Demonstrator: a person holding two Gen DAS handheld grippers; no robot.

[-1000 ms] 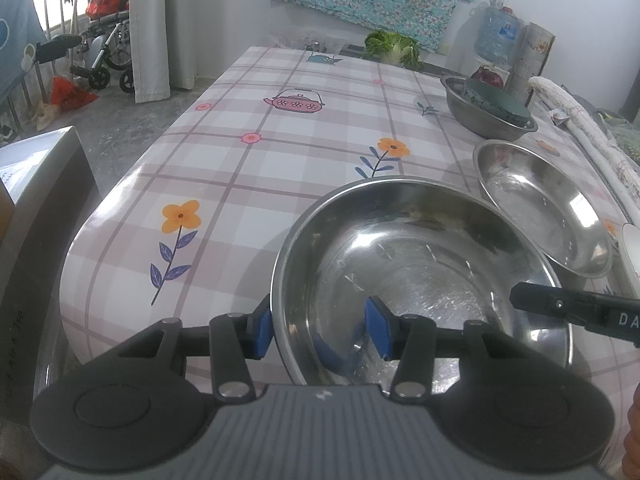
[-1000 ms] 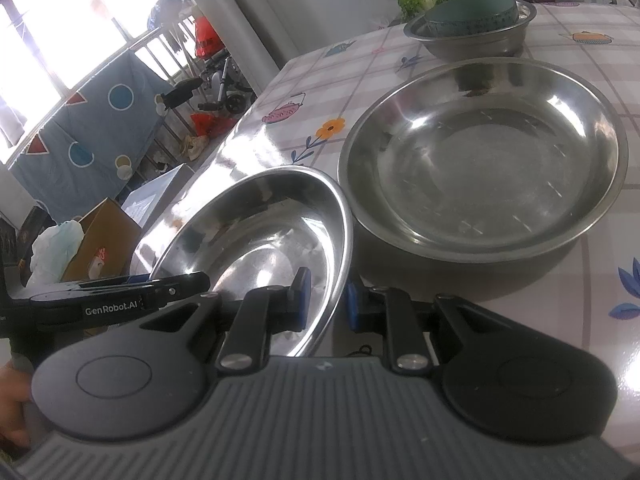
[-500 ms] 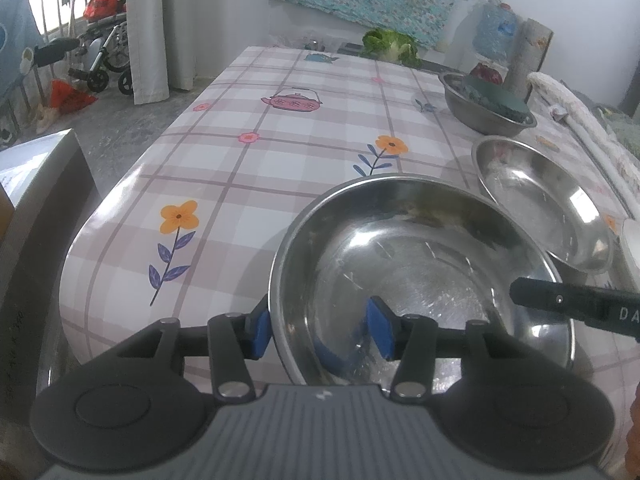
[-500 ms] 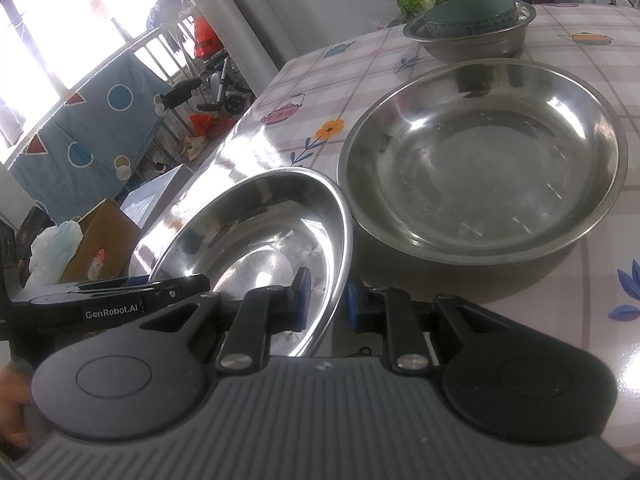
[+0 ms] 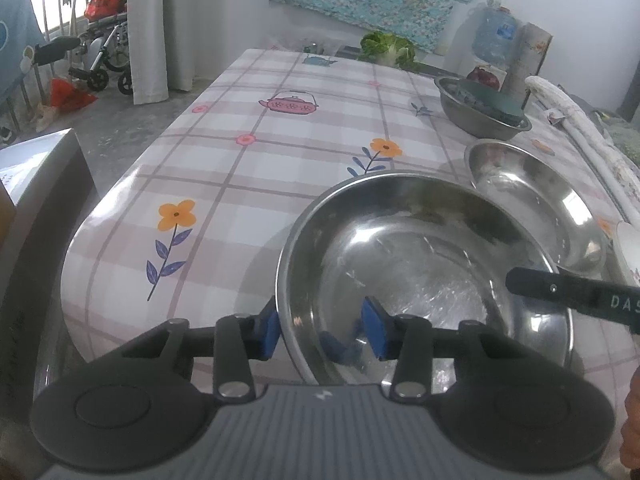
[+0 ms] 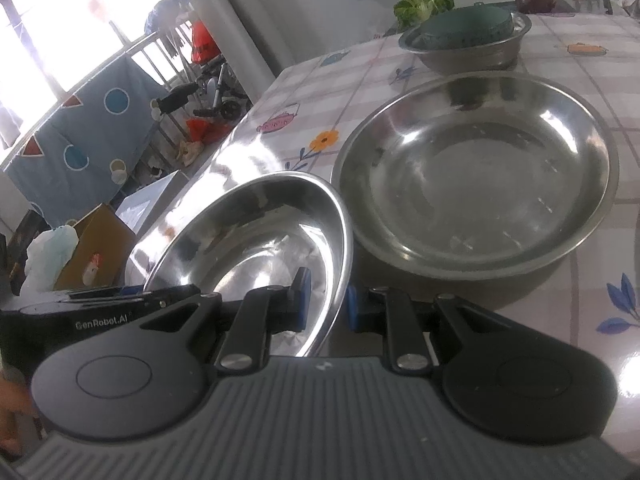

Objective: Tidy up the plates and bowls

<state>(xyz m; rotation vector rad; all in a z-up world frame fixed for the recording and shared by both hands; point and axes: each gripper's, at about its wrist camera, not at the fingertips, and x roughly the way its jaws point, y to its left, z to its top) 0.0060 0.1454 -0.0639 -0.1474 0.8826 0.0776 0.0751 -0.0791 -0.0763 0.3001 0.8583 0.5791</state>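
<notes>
My right gripper (image 6: 323, 307) is clamped on the bowl (image 6: 256, 240) rim, lower centre of frame; left gripper (image 5: 325, 330) closing across its opposite rim, outer pad touching. Risk: bowl tilts on worktop (image 5: 248, 160), thin slick rim slips, clips plate (image 6: 476, 168)

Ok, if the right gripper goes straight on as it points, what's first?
The right gripper is shut on the rim of the near round steel bowl, so it pushes that bowl first; next probably the wide shallow steel dish beyond, though depth is unclear.
</notes>
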